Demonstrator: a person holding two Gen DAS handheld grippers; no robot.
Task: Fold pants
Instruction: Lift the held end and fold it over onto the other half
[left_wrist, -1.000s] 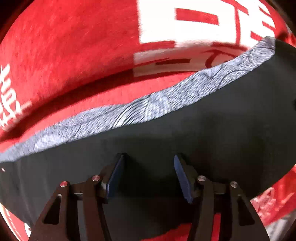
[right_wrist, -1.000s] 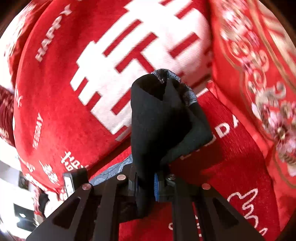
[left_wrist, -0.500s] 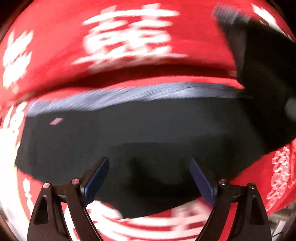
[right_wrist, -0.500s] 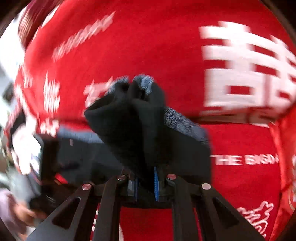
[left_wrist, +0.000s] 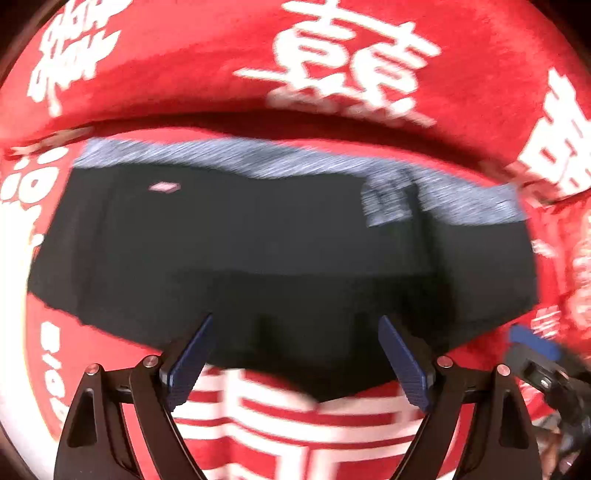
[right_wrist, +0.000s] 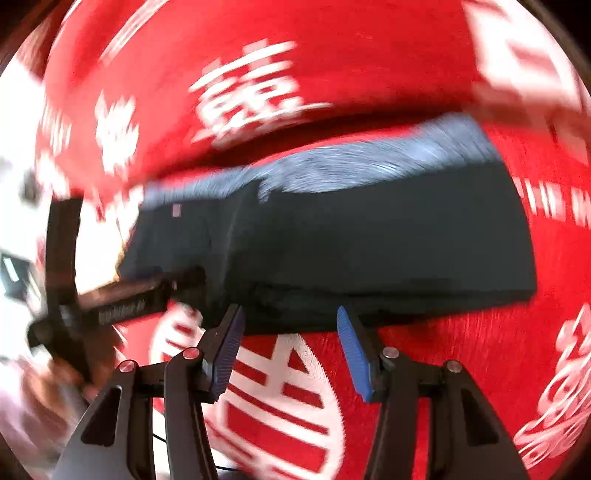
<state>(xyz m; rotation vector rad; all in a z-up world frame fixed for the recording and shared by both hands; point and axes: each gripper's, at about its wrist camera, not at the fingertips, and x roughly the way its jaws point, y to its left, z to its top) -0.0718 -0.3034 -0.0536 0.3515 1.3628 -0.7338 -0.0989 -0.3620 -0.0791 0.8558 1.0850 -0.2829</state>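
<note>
Nearest the lens, at the bottom of the left wrist view, the left claw (left_wrist: 295, 354) stands wide open with nothing between its blue pads; the near edge of the garment lies just beyond the tips. At the bottom of the right wrist view, the right claw (right_wrist: 290, 343) is likewise parted and empty, its pads (right_wrist: 352, 350) short of the cloth's near fold. Neither claw has hold of anything, which suggests the fabric is lying free and the hands are clear of it.

Beyond the tips, the black pants (left_wrist: 280, 254) lie flat across the middle of both frames as a compact, roughly rectangular bundle. Layered edges show along the near side in the right view, consistent with at least one fold in place. The grey patterned waistband (right_wrist: 369, 162) runs along the far edge, so the bundle lies with its band away from both cameras.

Under the pants is a red blanket (left_wrist: 461, 92) with white characters; what carries it cannot be determined. At centre left of the right view the other gripper's black body (right_wrist: 125, 295) is visible. Both frames are motion-blurred, so finer creases are unreadable.

Judgement: the fold appears largely done; squaring the edges may remain.
</note>
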